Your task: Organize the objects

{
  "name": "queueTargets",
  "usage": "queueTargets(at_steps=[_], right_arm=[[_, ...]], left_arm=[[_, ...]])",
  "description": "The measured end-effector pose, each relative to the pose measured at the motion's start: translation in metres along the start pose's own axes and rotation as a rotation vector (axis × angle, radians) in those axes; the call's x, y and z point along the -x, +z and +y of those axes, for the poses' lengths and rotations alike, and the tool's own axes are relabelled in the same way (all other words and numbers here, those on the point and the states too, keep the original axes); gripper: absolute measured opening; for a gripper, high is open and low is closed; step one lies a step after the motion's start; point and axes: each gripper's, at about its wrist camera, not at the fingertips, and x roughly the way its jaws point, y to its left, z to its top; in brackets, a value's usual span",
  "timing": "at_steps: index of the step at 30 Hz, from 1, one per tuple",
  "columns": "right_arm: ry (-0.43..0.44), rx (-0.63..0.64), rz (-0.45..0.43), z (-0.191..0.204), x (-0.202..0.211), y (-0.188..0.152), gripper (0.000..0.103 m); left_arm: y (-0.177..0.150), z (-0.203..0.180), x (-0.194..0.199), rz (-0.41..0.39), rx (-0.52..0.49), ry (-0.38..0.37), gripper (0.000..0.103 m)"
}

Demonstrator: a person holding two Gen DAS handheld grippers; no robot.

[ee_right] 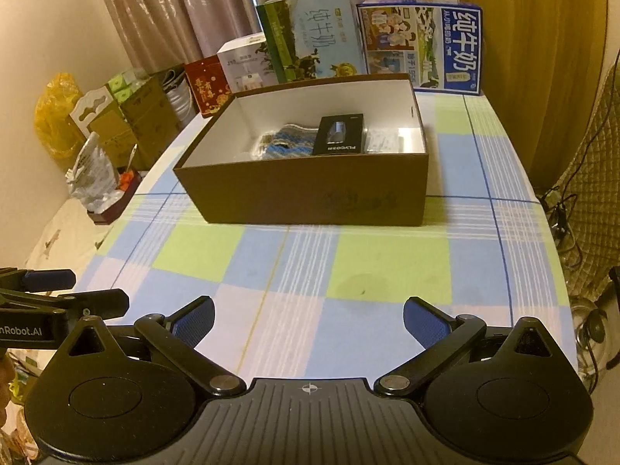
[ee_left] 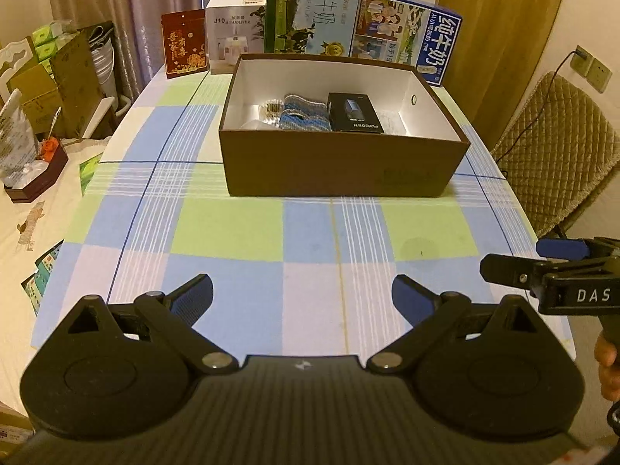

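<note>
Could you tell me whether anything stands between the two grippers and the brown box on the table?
Nothing visible does. Only bare checked tablecloth lies between the open left gripper and the brown box, and likewise ahead of the open right gripper. The box's near wall does screen the black carton inside from a level approach.

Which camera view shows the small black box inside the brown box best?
The left wrist view: the black box shows its whole top, nearly head-on, above the brown box's front wall. In the right wrist view it appears smaller and more slanted.
</note>
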Motion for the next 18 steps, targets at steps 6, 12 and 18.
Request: queueTargets(at_steps=[6, 12, 18], right_arm=[[-0.019, 0.002, -0.009, 0.015, 0.006, -0.009, 0.101], [-0.038, -0.007, -0.013, 0.021, 0.01, -0.014, 0.101], [-0.052, -0.011, -0.019, 0.024, 0.015, -0.018, 0.101]], left_arm=[[-0.008, 0.009, 0.009, -0.012, -0.006, -0.021, 0.097], [-0.012, 0.014, 0.012, -0.013, -0.015, -0.035, 0.097], [-0.013, 0.016, 0.014, -0.019, -0.017, -0.043, 0.097]])
